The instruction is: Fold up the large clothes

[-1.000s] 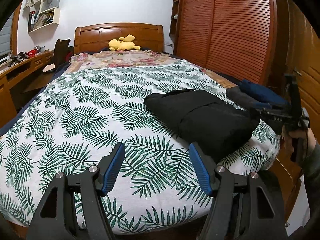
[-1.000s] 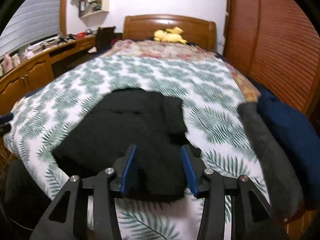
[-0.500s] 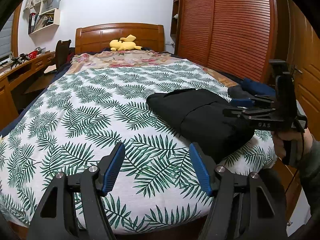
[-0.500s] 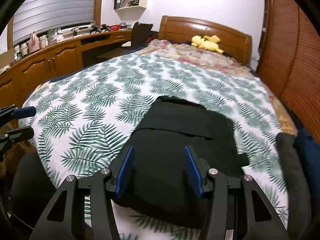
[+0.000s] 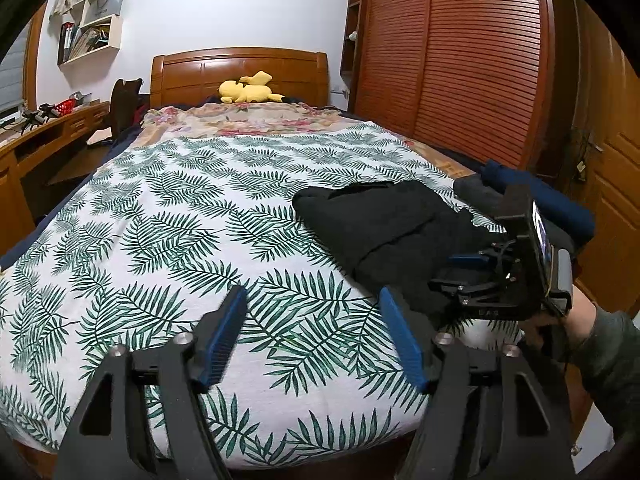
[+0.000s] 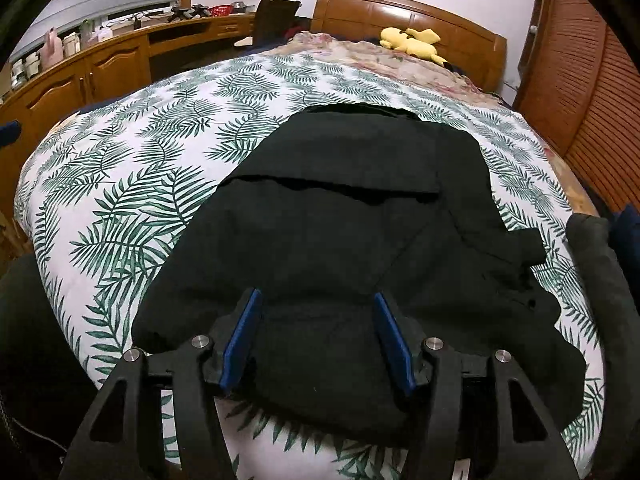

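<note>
A folded black garment point(image 5: 384, 224) lies on the leaf-print bed cover point(image 5: 160, 240), near the right front corner. My right gripper point(image 6: 318, 334) has come down on its near edge. The jaws are opening, and a bulge of the black garment point(image 6: 352, 232) sits between the blue pads, not pinched. In the left wrist view the right gripper point(image 5: 456, 272) is held by a hand in a grey-green sleeve point(image 5: 612, 352). My left gripper point(image 5: 316, 332) hovers over bare bed cover left of the garment, jaws opening with nothing between them.
Folded grey clothing point(image 5: 480, 192) and navy clothing point(image 5: 540, 200) lie along the bed's right edge beside the garment. A yellow plush toy point(image 5: 250, 90) rests by the headboard. Louvred wardrobe doors point(image 5: 460, 60) stand to the right, and a wooden desk point(image 5: 40, 136) to the left.
The right gripper has dropped from above the garment onto its near edge, tilting down and in toward it. The left gripper has kept its place.
</note>
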{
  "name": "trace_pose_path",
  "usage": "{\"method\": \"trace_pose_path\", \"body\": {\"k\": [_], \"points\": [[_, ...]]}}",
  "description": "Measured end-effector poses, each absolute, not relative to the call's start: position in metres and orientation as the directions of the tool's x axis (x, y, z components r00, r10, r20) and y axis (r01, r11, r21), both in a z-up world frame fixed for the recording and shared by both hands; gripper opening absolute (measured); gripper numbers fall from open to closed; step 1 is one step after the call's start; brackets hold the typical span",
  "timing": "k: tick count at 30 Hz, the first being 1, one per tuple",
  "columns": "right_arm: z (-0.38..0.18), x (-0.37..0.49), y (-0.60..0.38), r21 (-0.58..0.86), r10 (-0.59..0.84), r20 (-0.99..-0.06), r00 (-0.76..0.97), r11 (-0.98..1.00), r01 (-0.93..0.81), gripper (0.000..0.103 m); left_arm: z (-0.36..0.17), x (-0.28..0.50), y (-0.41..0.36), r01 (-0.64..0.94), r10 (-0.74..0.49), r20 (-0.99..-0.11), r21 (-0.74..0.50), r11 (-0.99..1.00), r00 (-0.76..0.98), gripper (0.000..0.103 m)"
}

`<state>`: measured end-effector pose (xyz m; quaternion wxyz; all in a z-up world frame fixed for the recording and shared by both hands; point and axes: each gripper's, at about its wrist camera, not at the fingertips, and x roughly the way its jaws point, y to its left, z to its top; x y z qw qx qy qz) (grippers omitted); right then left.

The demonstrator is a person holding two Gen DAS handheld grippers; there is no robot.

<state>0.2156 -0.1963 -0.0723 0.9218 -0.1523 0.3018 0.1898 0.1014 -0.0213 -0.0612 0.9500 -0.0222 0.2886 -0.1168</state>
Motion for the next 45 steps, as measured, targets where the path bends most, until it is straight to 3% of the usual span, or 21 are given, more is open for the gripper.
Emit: {"method": "trace_pose_path", "body": {"k": [6,25,34,36,45], "points": [[-0.056,0.194,-0.209,-0.108,0.308,-0.58,0.754,0.889,-0.445,0.06,-0.061,0.101,-0.027,0.242,-0.264,-0.542,-0.113,0.964,0.798,0.09],[-0.05,0.114,-0.294,-0.078,0.184,-0.536,0.824,0.961,-0.266,0.06,-0.076,0.112,-0.058,0.326,-0.324,-0.582,-0.106,0.939,0.745,0.09],[-0.057,0.134,-0.294,0.021,0.231,-0.521,0.822,0.966,-0.258,0.06,-0.087,0.167,-0.077,0.366,-0.346,-0.6,-0.094,0.926,0.721,0.09],[-0.06,0.141,-0.294,0.05,0.253,-0.509,0.822,0.963,-0.266,0.064,-0.088,0.182,-0.08,0.374,-0.352,-0.598,-0.092,0.923,0.72,0.09],[-0.092,0.18,-0.295,0.161,0.268,-0.597,0.756,0.963,-0.215,0.074,-0.091,0.266,-0.09,0.401,-0.393,-0.574,-0.119,0.908,0.718,0.09]]}}
